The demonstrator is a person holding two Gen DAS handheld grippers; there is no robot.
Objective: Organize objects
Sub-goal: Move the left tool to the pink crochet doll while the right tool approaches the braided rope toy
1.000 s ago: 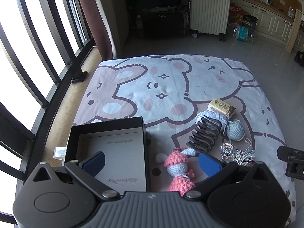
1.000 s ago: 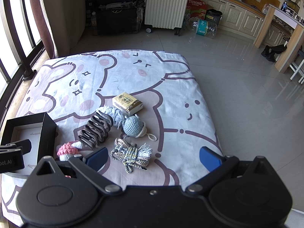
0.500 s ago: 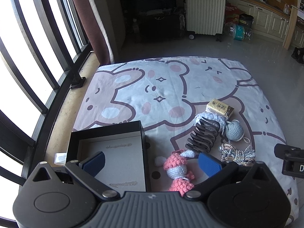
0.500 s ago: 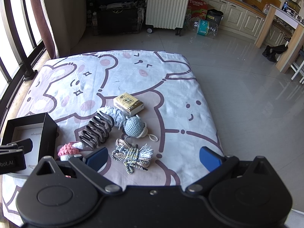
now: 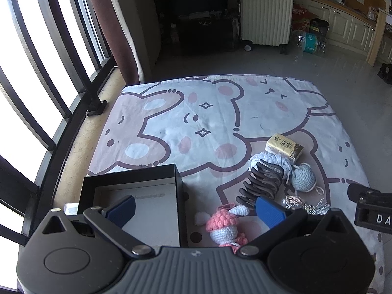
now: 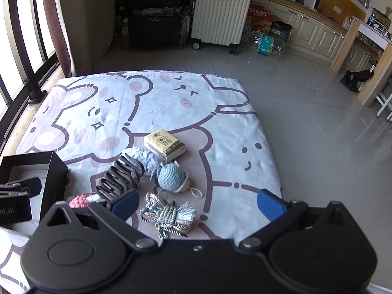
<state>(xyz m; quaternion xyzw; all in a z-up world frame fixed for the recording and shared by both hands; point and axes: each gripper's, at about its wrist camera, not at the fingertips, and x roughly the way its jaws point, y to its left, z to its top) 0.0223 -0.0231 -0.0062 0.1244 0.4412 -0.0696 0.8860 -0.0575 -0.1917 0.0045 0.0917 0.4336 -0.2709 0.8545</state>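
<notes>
Since both grippers hover with jaws wide and empty, the left gripper (image 5: 195,208) should drop squarely over the pink doll (image 5: 223,223), then carry it to the box (image 5: 137,178).

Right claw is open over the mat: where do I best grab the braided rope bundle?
Probably grip the rope bundle across its knotted middle, coming straight down from above. It lies flat and apart from the blue crochet ball; its tassel end looks loose.

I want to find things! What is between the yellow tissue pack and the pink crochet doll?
The brown hair claw lies between the tissue pack and pink doll, seen in the left wrist view.
</notes>
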